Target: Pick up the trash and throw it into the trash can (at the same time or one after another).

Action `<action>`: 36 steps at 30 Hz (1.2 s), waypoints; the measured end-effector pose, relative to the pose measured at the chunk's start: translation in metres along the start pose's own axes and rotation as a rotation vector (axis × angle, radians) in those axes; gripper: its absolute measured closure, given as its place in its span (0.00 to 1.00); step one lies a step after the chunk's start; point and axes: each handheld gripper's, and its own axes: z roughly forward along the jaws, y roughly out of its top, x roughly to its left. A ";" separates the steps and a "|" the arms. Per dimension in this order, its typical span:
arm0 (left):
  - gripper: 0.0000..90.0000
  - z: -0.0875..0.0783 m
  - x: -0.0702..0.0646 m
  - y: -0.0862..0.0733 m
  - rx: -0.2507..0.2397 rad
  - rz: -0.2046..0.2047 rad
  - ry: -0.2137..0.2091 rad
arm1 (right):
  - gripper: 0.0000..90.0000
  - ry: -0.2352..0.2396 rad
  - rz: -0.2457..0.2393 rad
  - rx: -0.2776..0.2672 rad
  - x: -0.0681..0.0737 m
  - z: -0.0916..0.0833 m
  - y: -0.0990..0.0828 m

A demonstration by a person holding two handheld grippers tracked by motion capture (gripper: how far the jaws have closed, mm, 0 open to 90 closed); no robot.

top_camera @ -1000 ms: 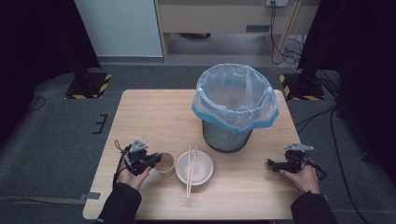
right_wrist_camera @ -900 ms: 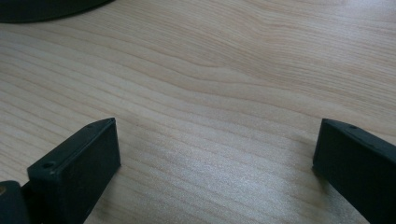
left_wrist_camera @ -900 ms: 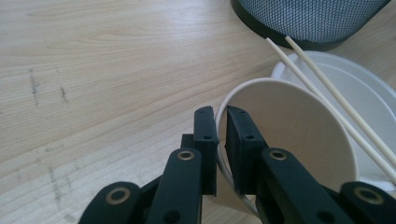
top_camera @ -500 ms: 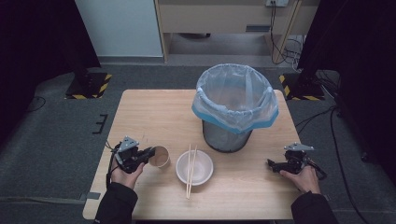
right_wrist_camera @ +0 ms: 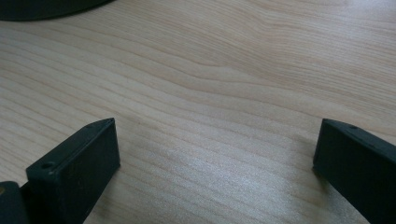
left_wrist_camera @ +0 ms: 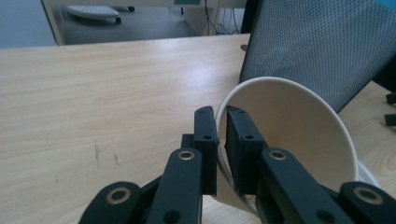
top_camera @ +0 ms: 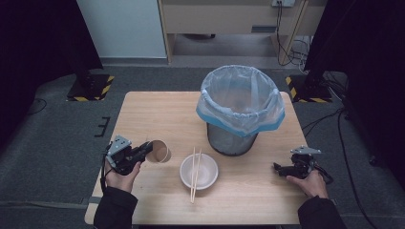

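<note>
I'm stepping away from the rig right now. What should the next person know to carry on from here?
Left gripper: shut on the rim of the paper cup, which is tipped on its side and lifted off the table.
Right gripper: open, nothing in it, resting low over the table at the right.
Bin with its bag stands at the middle back; the bowl with chopsticks across it sits in front.
Done: cup picked up.
Left: probably drop the cup in the bin, then deal with bowl and chopsticks.
</note>
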 end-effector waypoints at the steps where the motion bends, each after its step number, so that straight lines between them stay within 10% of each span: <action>1: 0.92 -0.001 0.000 0.002 -0.009 0.001 0.000 | 0.01 0.000 0.000 0.000 0.000 0.000 0.000; 36: 0.92 -0.026 -0.033 0.099 -0.285 0.068 -0.049 | 0.01 0.000 0.000 0.000 0.000 0.000 0.000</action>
